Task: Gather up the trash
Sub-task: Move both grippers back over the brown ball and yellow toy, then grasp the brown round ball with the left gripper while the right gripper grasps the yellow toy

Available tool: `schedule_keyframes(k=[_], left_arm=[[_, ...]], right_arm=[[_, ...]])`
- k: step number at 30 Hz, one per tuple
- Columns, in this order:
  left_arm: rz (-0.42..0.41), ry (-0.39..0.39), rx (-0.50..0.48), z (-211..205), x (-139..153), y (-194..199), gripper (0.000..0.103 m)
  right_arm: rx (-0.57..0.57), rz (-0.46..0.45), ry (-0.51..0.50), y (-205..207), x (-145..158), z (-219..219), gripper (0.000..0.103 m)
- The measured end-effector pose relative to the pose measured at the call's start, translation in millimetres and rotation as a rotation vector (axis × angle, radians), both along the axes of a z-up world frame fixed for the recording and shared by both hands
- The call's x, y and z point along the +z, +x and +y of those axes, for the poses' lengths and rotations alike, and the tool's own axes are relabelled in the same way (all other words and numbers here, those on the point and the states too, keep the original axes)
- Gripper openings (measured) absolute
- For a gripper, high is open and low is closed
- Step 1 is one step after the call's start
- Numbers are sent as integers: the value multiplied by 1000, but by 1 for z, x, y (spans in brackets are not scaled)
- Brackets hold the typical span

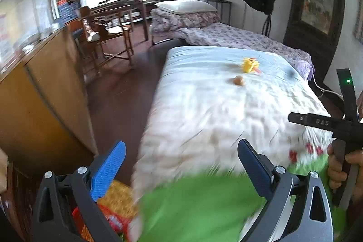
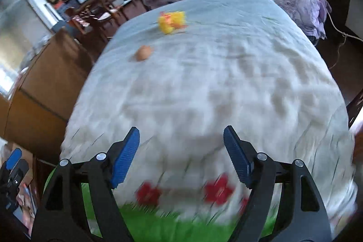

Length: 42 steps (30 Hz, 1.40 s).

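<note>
Both grippers point down over a bed [image 2: 204, 87] covered by a pale sheet with red flowers and a green band at its near end.

The right gripper [image 2: 181, 153] has its blue pads spread wide with nothing between them; only the sheet shows in the gap. Ahead of it and slightly to its left lies a small brown ball of trash [image 2: 143, 52], and further ahead a crumpled yellow wrapper [image 2: 172, 20]. Both rest on the sheet, well apart from the pads.

The left gripper [image 1: 181, 169] also stands wide open, empty, over the bed's near left corner. From it the brown ball [image 1: 238, 80] and the wrapper [image 1: 249, 65] sit far ahead and to the right, close to each other. Below its left finger [image 1: 109, 171] there is a blurred orange and red bag [image 1: 113, 208]. At the far right edge a hand [image 1: 340, 169] grips the black handle of the other tool. A wooden cabinet [image 1: 45, 106] stands to the left.
</note>
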<state>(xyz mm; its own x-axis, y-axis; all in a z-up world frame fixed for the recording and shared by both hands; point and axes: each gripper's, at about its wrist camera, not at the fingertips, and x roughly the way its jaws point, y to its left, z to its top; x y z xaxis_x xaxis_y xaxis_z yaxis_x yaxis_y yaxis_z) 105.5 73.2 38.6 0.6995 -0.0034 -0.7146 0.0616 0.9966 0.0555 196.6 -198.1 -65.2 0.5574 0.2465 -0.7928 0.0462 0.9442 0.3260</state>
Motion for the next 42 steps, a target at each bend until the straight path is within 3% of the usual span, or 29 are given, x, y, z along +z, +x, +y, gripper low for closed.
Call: schedule_keyframes(k=[6, 8, 10, 12, 15, 20, 22, 28, 31, 32, 34, 39, 42], left_arm=[[97, -38, -32, -50, -29, 84, 97], [125, -27, -41, -70, -44, 110, 97], [138, -12, -50, -82, -52, 128, 97], [140, 13, -52, -92, -63, 150, 97], [137, 18, -39, -97, -77, 178, 97], [146, -21, -46, -94, -96, 209, 97], [147, -44, -56, -96, -101, 217, 97], [139, -6, -128, -113, -111, 232, 97], [153, -36, -123, -108, -112, 238, 96], [150, -52, -112, -104, -112, 240, 93], [134, -53, -106, -100, -109, 238, 69], [114, -45, -142, -102, -104, 231, 31], [119, -73, -144, -98, -100, 228, 30]], right_arm=[[-49, 50, -88, 54, -19, -33, 82], [-14, 20, -171, 64, -20, -30, 86], [49, 20, -217, 71, -29, -32, 97], [115, -27, -283, 76, -34, -29, 97], [145, -45, -231, 81, -35, -40, 98], [218, -56, -232, 81, -33, -43, 97], [217, -59, -250, 77, -31, -37, 97], [199, -60, -262, 79, -31, -29, 97], [197, -61, -264, 80, -32, -29, 97], [197, -62, -265, 80, -31, -29, 97], [197, -62, -265, 81, -32, -30, 97], [198, -63, -262, 80, -32, -30, 97], [199, -64, -261, 81, -31, -30, 97]])
